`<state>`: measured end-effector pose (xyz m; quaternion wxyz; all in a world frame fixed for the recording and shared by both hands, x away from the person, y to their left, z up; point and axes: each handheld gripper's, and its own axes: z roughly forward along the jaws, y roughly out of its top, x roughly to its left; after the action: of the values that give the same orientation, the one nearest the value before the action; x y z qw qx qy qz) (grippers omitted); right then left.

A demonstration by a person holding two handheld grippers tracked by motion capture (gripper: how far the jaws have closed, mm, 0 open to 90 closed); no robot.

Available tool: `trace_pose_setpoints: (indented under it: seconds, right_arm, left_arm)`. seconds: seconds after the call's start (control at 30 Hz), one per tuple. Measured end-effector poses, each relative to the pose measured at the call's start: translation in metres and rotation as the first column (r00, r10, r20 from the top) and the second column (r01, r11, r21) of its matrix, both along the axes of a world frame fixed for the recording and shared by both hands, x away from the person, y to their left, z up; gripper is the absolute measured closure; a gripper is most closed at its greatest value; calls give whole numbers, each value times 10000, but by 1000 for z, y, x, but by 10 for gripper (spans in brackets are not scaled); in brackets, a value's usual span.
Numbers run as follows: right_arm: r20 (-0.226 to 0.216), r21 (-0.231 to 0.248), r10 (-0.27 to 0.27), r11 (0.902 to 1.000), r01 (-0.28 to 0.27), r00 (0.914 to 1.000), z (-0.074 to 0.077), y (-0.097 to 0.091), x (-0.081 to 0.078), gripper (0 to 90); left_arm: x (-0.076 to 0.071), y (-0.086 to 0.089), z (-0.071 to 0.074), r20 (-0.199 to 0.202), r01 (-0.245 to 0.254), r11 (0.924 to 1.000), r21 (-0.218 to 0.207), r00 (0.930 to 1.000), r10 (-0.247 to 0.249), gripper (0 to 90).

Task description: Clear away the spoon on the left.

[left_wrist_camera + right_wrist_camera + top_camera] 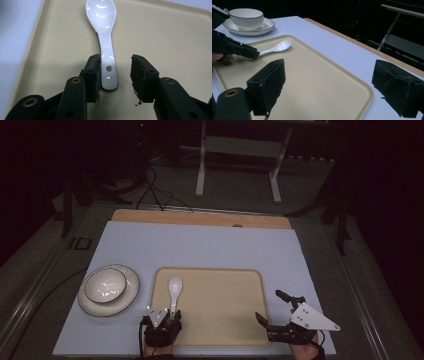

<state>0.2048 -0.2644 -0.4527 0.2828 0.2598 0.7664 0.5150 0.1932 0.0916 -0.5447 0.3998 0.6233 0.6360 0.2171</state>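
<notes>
A white ceramic spoon (174, 290) (105, 37) (278, 47) lies on the left part of a beige tray (220, 295) (162, 37) (317, 82), bowl end pointing away from me. My left gripper (172, 313) (115, 62) sits low at the tray's near edge with its jaws on either side of the handle's end. The left pad (96, 75) rests against the handle, while the right pad (137, 75) stands clear of it, so the gripper is open. My right gripper (268, 305) (329, 72) hovers wide open over the tray's near right corner, holding nothing.
A white bowl (105, 285) (245, 16) stands on a white plate (131, 287) (268, 25) left of the tray. The pale blue mat (200, 245) covers the table, and a wooden strip (200, 217) runs along its far edge. Dark floor and a metal frame lie beyond.
</notes>
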Motion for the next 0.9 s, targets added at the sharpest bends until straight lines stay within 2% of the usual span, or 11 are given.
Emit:
trace_pose_setpoints:
  seconds: [0.13, 0.17, 0.33, 0.4, 0.43, 0.53, 0.63, 0.7, 0.77, 0.83, 0.9]
  right_arm:
    - [-20, -38, -8, 10000, 8, 10000, 0, 0, 0, 116]
    - [-27, -33, -29, 10000, 29, 10000, 0, 0, 0, 117]
    - [-39, -17, -112, 9999, 112, 9999, -1, -3, -1, 117]
    - [-27, 18, -163, 9999, 163, 9999, -1, -4, -1, 117]
    - [-37, 28, -199, 9998, 199, 9998, -1, -5, -2, 117]
    - [-1, 26, -234, 9997, 234, 9997, -1, -6, -3, 116]
    - [-40, -12, -217, 9998, 217, 9998, -1, -6, -3, 117]
    - [-41, -4, -228, 9997, 228, 9997, -1, -6, -3, 117]
    - [-36, -4, -244, 9997, 244, 9997, -1, -7, -3, 117]
    - [-60, -46, -272, 9996, 271, 9996, -1, -6, -3, 117]
    - [-46, -49, -299, 9995, 298, 9995, -1, -7, -4, 117]
  left_arm:
    - [3, 0, 5, -35, 411, 9989, 227, 9992, -410, 582]
    - [3, -1, 6, -12, 428, 9981, 450, 9991, -428, 581]
    - [5, 0, 13, 101, 601, 9948, 824, 9981, -611, 581]
    - [7, 0, 17, 98, 701, 9941, 825, 9974, -712, 581]
    - [8, 0, 19, 114, 763, 9918, 1024, 9969, -779, 562]
    - [8, 2, 27, 241, 887, 9887, 1207, 9954, -923, 554]
    - [9, 1, 36, 432, 1364, 9769, 1645, 9885, -1452, 526]
    - [11, 1, 43, 587, 1774, 9723, 1521, 9804, -1880, 456]
    - [11, 0, 50, 693, 1953, 9696, 1477, 9759, -2071, 383]
    - [12, 0, 56, 722, 2404, 9623, 1276, 9654, -2507, 237]
    - [13, -1, 61, 808, 2592, 9552, 1427, 9588, -2723, 186]
